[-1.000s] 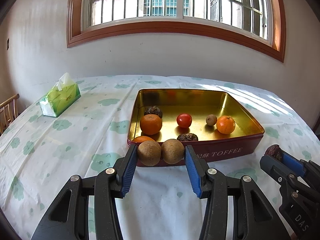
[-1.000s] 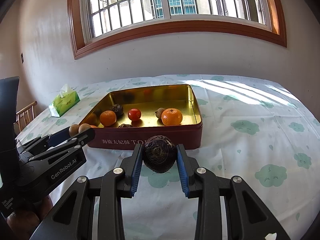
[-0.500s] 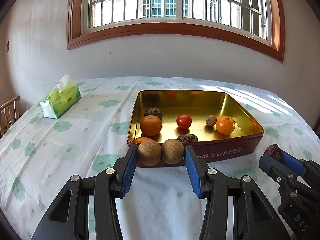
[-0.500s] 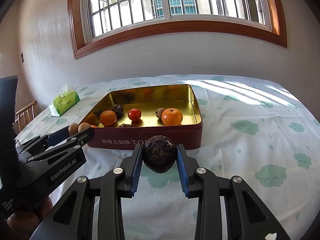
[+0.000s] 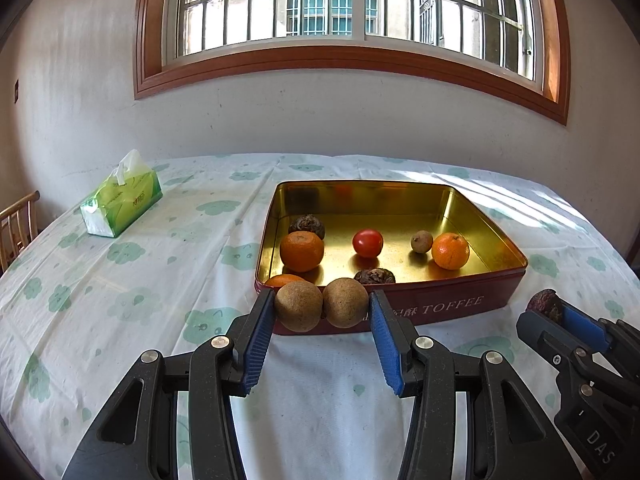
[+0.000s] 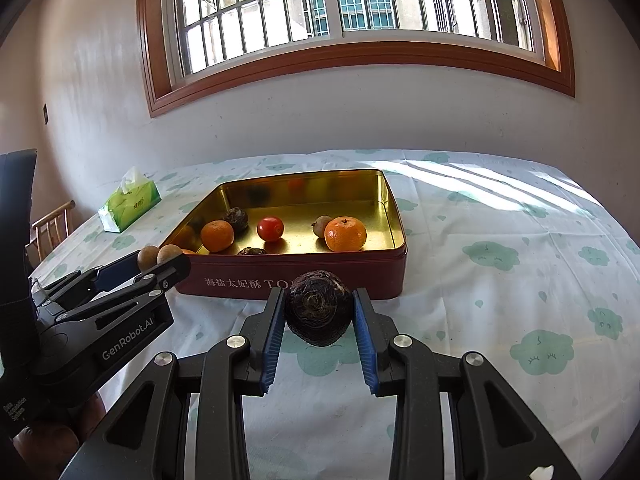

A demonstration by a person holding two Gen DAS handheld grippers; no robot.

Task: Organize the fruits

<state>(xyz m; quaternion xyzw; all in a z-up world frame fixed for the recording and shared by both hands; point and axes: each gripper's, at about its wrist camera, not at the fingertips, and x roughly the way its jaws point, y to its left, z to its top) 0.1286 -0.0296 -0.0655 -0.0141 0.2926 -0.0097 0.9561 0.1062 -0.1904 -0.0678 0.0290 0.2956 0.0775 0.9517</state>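
Two round brown fruits (image 5: 321, 308) are pinched side by side between the blue pads of the left gripper (image 5: 322, 312), at the lower centre of the left wrist view, raised above the tablecloth and just in front of the near wall of the tin. A dark, wrinkled, purplish fruit (image 6: 319, 307) is clamped between the blue pads of the right gripper (image 6: 319, 310), at the lower centre of the right wrist view, likewise held clear of the cloth before the tin. Both grippers are thus seen clenched on their loads.

The tin (image 5: 448, 304), a shallow square box with red outer walls and a gold interior, lettered "TOFFEE" on its near side, is placed at mid-frame in both views. Inside it are noted: a mandarin (image 5: 301, 251) at the left, a second mandarin (image 5: 450, 251) at the right, a small red tomato (image 5: 367, 243) between them, a small brown fruit (image 5: 421, 241) just beside the right mandarin, a dark wrinkled fruit (image 5: 307, 225) behind the left mandarin, and another dark fruit (image 5: 374, 276) against the near wall. A further orange fruit (image 5: 285, 280) is partly hidden in the near left corner.

The table is covered by a white cloth (image 5: 132, 280) printed with green clouds. A green tissue pack (image 5: 121, 201) lies at the left of the frame, well apart from the tin. A barred window (image 5: 344, 4) in a wooden frame is recorded in the wall above.
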